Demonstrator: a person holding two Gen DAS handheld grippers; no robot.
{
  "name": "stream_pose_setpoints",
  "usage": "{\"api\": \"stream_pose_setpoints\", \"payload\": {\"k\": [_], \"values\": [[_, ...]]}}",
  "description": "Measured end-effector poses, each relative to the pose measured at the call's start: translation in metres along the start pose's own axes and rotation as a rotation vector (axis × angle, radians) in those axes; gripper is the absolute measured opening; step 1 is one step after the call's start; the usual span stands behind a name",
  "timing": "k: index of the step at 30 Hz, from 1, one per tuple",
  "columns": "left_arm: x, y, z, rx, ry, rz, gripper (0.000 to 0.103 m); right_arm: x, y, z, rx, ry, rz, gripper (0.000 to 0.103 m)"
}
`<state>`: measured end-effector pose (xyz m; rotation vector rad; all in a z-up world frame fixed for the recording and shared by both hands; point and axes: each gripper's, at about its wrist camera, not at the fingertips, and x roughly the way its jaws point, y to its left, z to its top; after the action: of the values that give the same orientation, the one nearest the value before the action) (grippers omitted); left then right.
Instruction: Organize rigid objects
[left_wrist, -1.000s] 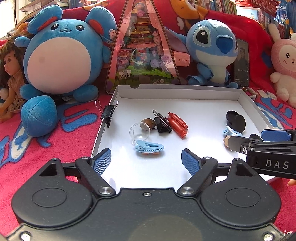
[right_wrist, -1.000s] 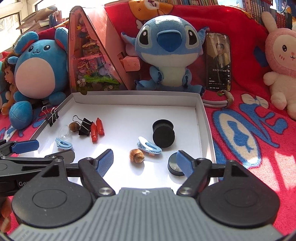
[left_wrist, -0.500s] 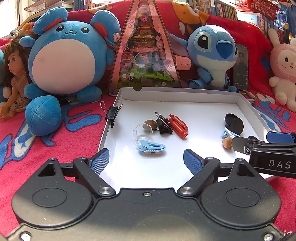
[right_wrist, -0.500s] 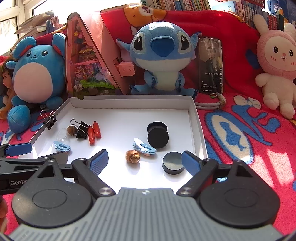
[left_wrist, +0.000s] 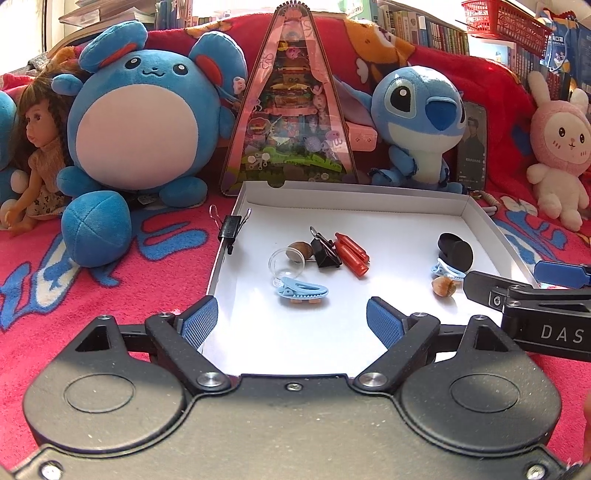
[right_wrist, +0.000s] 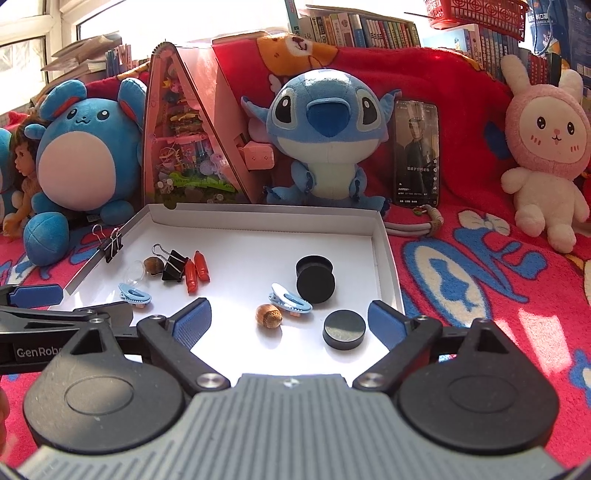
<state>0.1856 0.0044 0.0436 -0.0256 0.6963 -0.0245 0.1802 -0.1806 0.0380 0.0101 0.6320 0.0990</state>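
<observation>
Jaws of both grippers released and empty, right gripper (right_wrist: 288, 319) just widening over acorn (right_wrist: 269, 315), probably sizing up pickup from white tray (right_wrist: 384, 258).

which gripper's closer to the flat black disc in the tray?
Right. The right gripper frames the black disc, just inside its right finger. The left gripper sits at the tray's opposite side.

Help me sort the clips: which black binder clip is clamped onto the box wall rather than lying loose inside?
The binder clip on the white box's left wall. The other binder clip lies on the box floor beside the red pieces.
</observation>
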Motion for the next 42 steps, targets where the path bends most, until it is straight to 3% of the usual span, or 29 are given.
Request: {"api": "stream_pose_setpoints", "payload": {"k": [23, 42], "values": [[-0.072, -0.003, -0.036, 0.058, -0.096, -0.082, 0.093, -0.061, -0.013, -0.028, 0.014, -0.079, -0.029, 0.103], [-0.043, -0.006, -0.077, 0.059, -0.016, -0.022, 0.093, -0.048, -0.008, -0.078, -0.023, -0.003, -0.065, 0.103]]}}
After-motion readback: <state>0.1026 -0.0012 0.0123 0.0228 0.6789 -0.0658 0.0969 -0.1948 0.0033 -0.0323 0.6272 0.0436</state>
